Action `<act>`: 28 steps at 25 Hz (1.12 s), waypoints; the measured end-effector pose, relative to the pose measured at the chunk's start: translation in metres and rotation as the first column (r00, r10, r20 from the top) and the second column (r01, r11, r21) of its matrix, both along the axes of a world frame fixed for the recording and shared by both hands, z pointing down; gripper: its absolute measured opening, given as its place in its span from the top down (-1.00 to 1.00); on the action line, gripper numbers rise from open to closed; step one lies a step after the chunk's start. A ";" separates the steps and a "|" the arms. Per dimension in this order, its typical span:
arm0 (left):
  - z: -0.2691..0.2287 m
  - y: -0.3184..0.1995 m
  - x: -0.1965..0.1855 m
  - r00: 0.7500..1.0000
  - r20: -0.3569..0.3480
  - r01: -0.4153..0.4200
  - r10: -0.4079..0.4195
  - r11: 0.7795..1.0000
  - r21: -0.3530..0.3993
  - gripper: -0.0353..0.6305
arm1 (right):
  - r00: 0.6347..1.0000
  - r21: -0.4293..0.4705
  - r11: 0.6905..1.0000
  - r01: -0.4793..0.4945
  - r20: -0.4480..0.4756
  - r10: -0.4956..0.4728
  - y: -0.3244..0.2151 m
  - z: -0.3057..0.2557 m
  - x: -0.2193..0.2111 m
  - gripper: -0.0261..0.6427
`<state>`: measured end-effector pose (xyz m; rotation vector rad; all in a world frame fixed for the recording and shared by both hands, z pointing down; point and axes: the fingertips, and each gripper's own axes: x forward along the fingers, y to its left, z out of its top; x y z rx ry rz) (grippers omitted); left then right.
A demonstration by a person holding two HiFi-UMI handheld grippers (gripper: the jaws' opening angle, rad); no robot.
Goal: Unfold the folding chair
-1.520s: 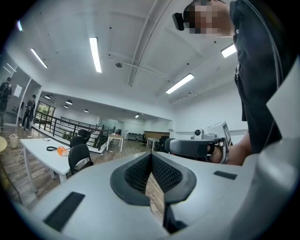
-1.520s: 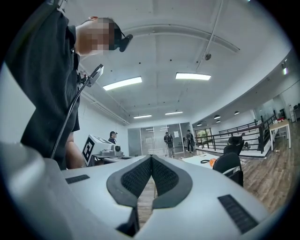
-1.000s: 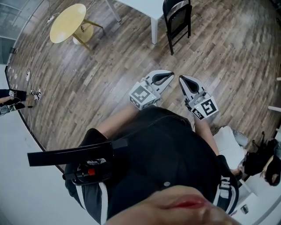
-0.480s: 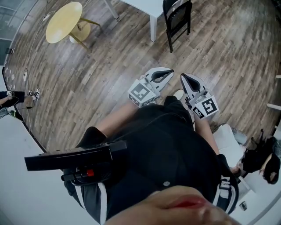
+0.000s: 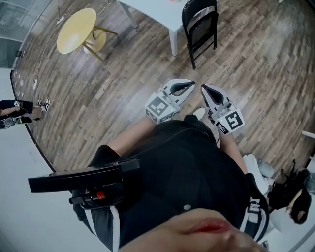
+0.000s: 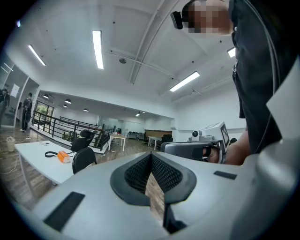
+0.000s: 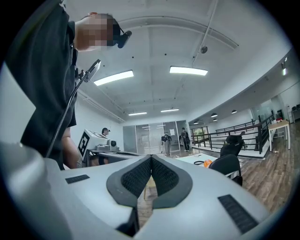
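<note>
Grey plastic forms the left gripper (image 5: 191,83), and its black ribbed pads are pressed together with nothing between them. The right gripper (image 5: 203,87) is likewise closed and empty. Both are held side by side, just apart, in front of the person's torso, pointed level across the wood-plank floor (image 5: 123,83) towards the folding chair (image 5: 199,27). The tips are angled slightly towards each other, and a marker cube is carried at the rear of each. A bare forearm is seen behind each gripper.

The folding chair is black, with a rounded back and thin tubular legs. It stands upright on the floor, folded flat, just beside the corner leg of a white table (image 5: 162,10) and well apart from both grippers.

Counted, there are two grippers, one folding chair, one white table and one round yellow side table (image 5: 76,27), the last set farther to the left.
</note>
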<state>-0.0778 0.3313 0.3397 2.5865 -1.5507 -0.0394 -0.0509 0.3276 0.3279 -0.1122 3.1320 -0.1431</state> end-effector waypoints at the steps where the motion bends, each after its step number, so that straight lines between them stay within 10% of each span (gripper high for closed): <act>1: 0.000 -0.009 0.004 1.000 0.003 0.000 0.000 1.000 -0.002 0.88 | 1.000 0.001 1.000 0.007 0.000 -0.007 -0.010 -0.001 0.003 0.90; 28: -0.007 -0.171 0.060 0.996 0.026 0.081 -0.080 0.996 -0.043 0.88 | 0.997 -0.025 0.997 0.067 0.042 -0.066 -0.174 0.008 0.058 0.90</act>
